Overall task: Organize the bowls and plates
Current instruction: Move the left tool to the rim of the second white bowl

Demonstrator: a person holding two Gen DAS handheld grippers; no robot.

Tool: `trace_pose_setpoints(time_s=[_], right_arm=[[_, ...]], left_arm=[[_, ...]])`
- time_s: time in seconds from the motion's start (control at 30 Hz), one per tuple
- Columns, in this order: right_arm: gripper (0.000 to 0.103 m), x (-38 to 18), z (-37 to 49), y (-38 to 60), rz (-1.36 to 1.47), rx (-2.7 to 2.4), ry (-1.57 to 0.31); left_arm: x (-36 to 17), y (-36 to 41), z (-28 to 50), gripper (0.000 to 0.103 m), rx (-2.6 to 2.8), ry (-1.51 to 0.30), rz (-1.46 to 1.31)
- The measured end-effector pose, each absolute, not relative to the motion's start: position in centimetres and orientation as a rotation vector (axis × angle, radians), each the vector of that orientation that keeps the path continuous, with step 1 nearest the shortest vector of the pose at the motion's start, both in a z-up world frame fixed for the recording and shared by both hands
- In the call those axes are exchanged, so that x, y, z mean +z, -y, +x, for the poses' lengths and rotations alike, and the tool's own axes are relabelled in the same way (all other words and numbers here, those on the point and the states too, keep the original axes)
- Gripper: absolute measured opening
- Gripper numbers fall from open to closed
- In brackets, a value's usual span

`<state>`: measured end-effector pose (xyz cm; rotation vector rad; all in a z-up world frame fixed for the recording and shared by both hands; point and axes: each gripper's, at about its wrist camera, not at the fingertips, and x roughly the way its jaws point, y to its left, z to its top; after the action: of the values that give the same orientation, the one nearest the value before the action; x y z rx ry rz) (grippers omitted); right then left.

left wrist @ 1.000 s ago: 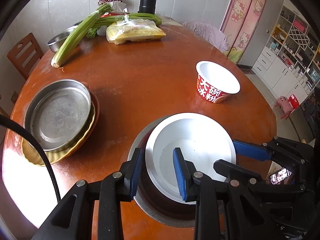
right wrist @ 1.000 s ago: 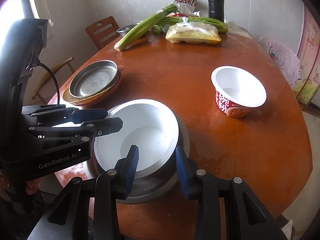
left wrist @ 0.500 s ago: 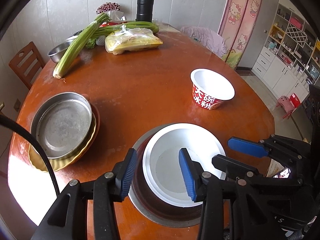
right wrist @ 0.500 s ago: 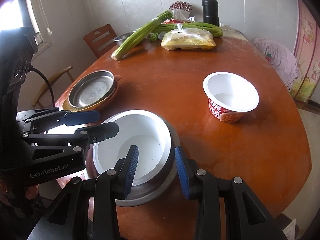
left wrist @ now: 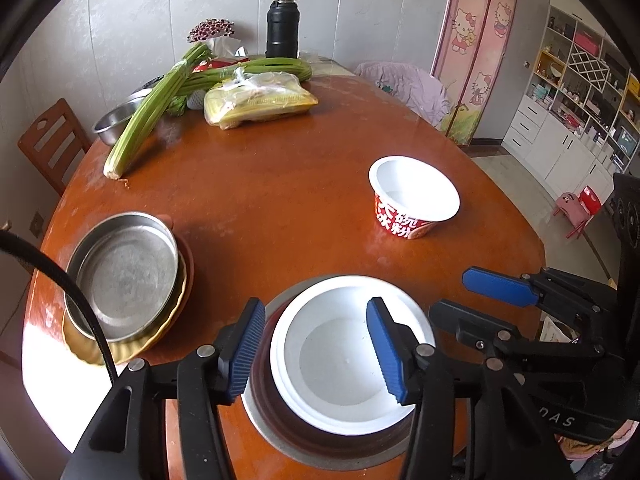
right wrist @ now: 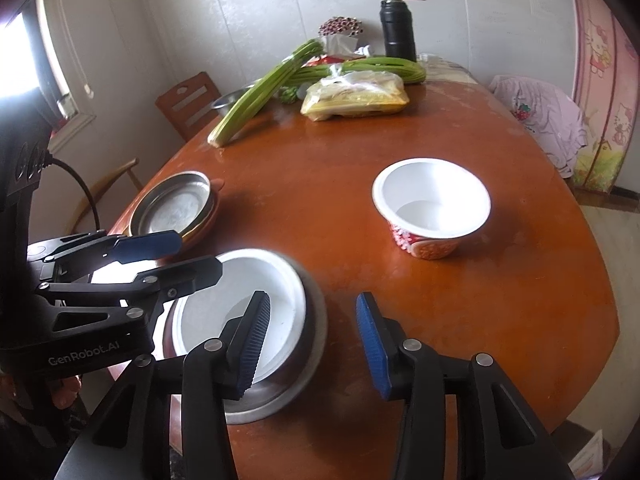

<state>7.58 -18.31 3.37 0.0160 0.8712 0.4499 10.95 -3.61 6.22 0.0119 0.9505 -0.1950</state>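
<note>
A white bowl (left wrist: 344,356) sits inside a steel bowl (left wrist: 288,436) at the near table edge; it also shows in the right wrist view (right wrist: 256,304). My left gripper (left wrist: 316,350) is open and empty, raised above the white bowl. My right gripper (right wrist: 312,340) is open and empty, above the steel bowl's right rim (right wrist: 316,344). A red-and-white paper bowl (left wrist: 414,198) stands apart to the right, also in the right wrist view (right wrist: 432,208). A steel pan (left wrist: 124,276) rests on a yellow plate (left wrist: 120,350) at the left.
Celery (left wrist: 156,108), a bag of corn (left wrist: 260,100), a black flask (left wrist: 282,26) and a small steel bowl (left wrist: 116,120) lie at the table's far end. A wooden chair (left wrist: 48,144) stands at the left. A cable (left wrist: 60,284) crosses the pan.
Both grippers have opened wider and drawn back and up from the white bowl. The right gripper has swung right, toward the paper bowl. The white bowl stays in the steel bowl.
</note>
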Motion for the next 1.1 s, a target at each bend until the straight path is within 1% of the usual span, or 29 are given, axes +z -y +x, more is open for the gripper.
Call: trace_pose_setpoints(time_s=[0.73, 1.1], right_arm=[[0.049, 5.6, 11.9, 24.7, 0.086, 0.291, -0.816], [0.05, 5.5, 14.7, 26.5, 0.099, 0.241, -0.826]], left_arm=[[9.0, 8.3, 16.1, 0.058, -0.226, -0.891, 0.118], [8.4, 9.9, 19.0, 0.059, -0.241, -0.921, 0.134]])
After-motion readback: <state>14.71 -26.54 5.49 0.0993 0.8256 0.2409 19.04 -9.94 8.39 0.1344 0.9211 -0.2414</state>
